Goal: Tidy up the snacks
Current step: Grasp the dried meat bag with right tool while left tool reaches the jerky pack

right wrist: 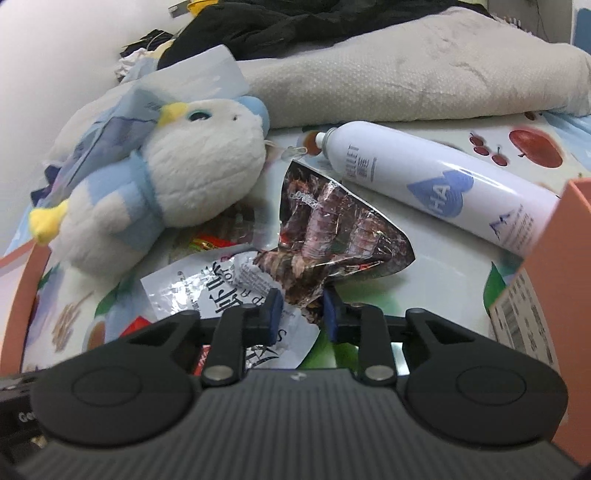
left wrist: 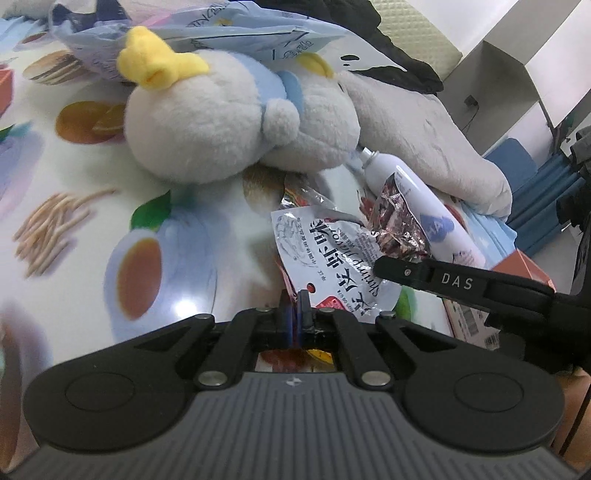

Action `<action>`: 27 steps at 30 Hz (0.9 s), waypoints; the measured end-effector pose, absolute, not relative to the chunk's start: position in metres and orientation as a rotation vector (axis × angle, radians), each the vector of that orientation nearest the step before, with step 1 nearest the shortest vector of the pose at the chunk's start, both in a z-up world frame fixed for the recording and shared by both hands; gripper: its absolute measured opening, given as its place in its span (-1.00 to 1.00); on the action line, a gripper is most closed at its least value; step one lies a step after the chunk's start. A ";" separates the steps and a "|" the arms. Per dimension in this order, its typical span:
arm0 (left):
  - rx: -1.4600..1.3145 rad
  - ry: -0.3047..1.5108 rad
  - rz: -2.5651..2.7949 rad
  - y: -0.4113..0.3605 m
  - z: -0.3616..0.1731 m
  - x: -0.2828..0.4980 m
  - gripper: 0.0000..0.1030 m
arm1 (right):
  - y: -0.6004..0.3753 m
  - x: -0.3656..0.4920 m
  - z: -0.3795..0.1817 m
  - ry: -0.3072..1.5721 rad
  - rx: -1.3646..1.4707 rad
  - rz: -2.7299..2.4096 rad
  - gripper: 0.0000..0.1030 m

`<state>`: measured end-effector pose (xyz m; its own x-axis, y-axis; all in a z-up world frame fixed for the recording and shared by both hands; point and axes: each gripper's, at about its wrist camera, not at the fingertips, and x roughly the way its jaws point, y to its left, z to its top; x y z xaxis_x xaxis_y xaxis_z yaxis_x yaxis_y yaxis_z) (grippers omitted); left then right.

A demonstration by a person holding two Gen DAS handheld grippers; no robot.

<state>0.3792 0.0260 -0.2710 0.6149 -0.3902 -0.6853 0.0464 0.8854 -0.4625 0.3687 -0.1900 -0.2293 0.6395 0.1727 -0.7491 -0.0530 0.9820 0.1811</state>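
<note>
A white snack bag (left wrist: 328, 258) with black lettering lies crumpled on a food-print sheet (left wrist: 110, 177). My left gripper (left wrist: 295, 314) is shut on its near edge. A dark shiny foil packet (right wrist: 332, 229) with a shrimp picture joins the white snack bag (right wrist: 207, 291); I cannot tell whether they are one bag. My right gripper (right wrist: 301, 314) holds the packet's crumpled lower end, with both blue pads against the foil. In the left wrist view one right finger (left wrist: 395, 271) reaches in from the right and touches the foil packet (left wrist: 399, 225).
A white and blue plush toy (left wrist: 207, 125) (right wrist: 192, 177) lies just behind the bags. A white spray can (left wrist: 417, 199) (right wrist: 424, 173) lies to the right, against a grey cushion (right wrist: 406, 81). An orange box (right wrist: 561, 258) stands at the right edge. A blue plastic bag (left wrist: 221, 33) and black clothes (right wrist: 295, 26) lie behind.
</note>
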 end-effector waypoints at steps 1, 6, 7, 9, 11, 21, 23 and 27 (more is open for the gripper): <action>-0.424 0.880 -0.258 0.027 -0.271 0.375 -0.95 | -0.190 0.364 -0.229 0.866 0.145 0.129 -0.48; -0.404 0.867 -0.248 0.033 -0.268 0.336 -0.96 | -0.192 0.338 -0.226 0.849 0.120 0.146 -0.49; -0.400 0.861 -0.246 0.035 -0.268 0.327 -0.96 | -0.192 0.331 -0.226 0.842 0.108 0.150 -0.49; -0.397 0.854 -0.249 0.037 -0.266 0.308 -0.96 | -0.192 0.315 -0.226 0.837 0.085 0.155 -0.49; -0.396 0.851 -0.243 0.037 -0.263 0.289 -0.96 | -0.196 0.299 -0.225 0.842 0.092 0.158 -0.49; -0.368 0.905 -0.191 0.043 -0.245 0.181 -0.96 | -0.211 0.193 -0.210 0.910 0.076 0.135 -0.50; -0.360 0.921 -0.196 0.046 -0.245 0.161 -0.96 | -0.216 0.173 -0.209 0.922 0.086 0.152 -0.50; -0.352 0.968 -0.180 0.052 -0.249 0.132 -0.96 | -0.221 0.140 -0.207 0.960 0.065 0.186 -0.49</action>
<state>0.1317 0.0524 -0.2490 0.5577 -0.3045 -0.7722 -0.0064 0.9287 -0.3709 0.1398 -0.2205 -0.2073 0.5589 0.1869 -0.8079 -0.1291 0.9820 0.1379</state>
